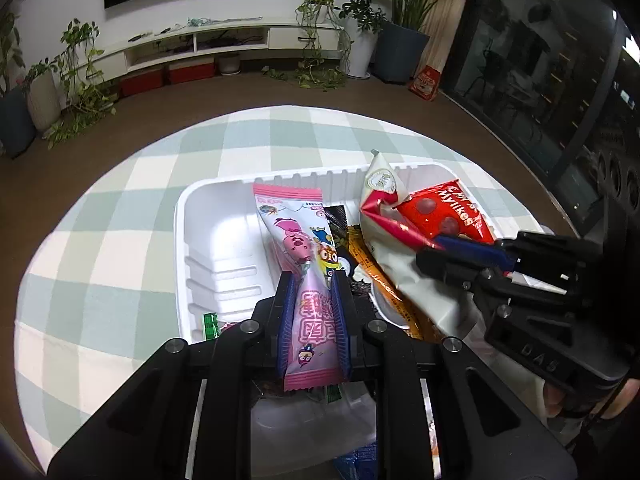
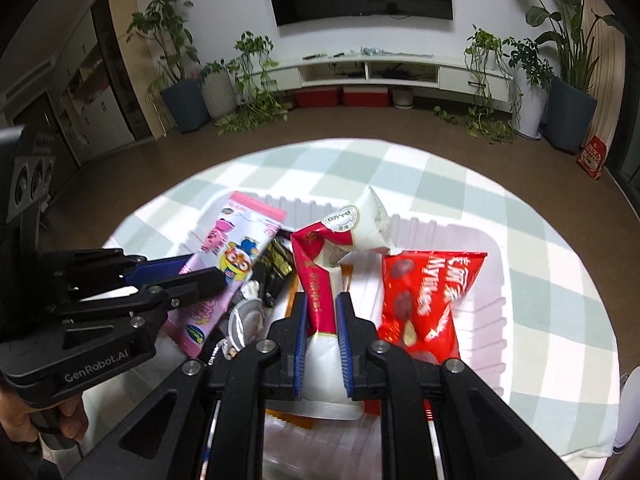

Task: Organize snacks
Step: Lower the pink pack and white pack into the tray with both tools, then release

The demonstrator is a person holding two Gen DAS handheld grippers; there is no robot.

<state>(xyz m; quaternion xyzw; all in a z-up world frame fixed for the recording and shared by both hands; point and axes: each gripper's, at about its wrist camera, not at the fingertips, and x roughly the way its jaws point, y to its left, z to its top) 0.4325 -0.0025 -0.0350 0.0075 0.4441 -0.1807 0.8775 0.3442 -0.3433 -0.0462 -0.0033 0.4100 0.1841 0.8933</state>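
A white foam tray (image 1: 208, 216) (image 2: 480, 280) lies on the round checked tablecloth. My left gripper (image 1: 313, 280) is shut on a long pink cartoon snack packet (image 1: 298, 240) (image 2: 236, 248), which hangs over the tray's middle. My right gripper (image 2: 322, 300) (image 1: 430, 254) is shut on a cream-and-red pouch (image 2: 340, 240) (image 1: 394, 248) over the tray's right part. A red Mylikes bag (image 2: 424, 292) (image 1: 444, 212) lies in the tray beside the pouch. Black, orange and silver packets (image 1: 360, 256) (image 2: 272, 272) lie in the tray under the two held ones.
The tray's left half (image 1: 224, 264) holds nothing. A green wrapper (image 1: 210, 324) lies at the tray's near left corner. Checked cloth (image 1: 120, 208) surrounds the tray. Beyond the table are brown floor, potted plants (image 2: 180, 80) and a TV shelf (image 2: 372, 68).
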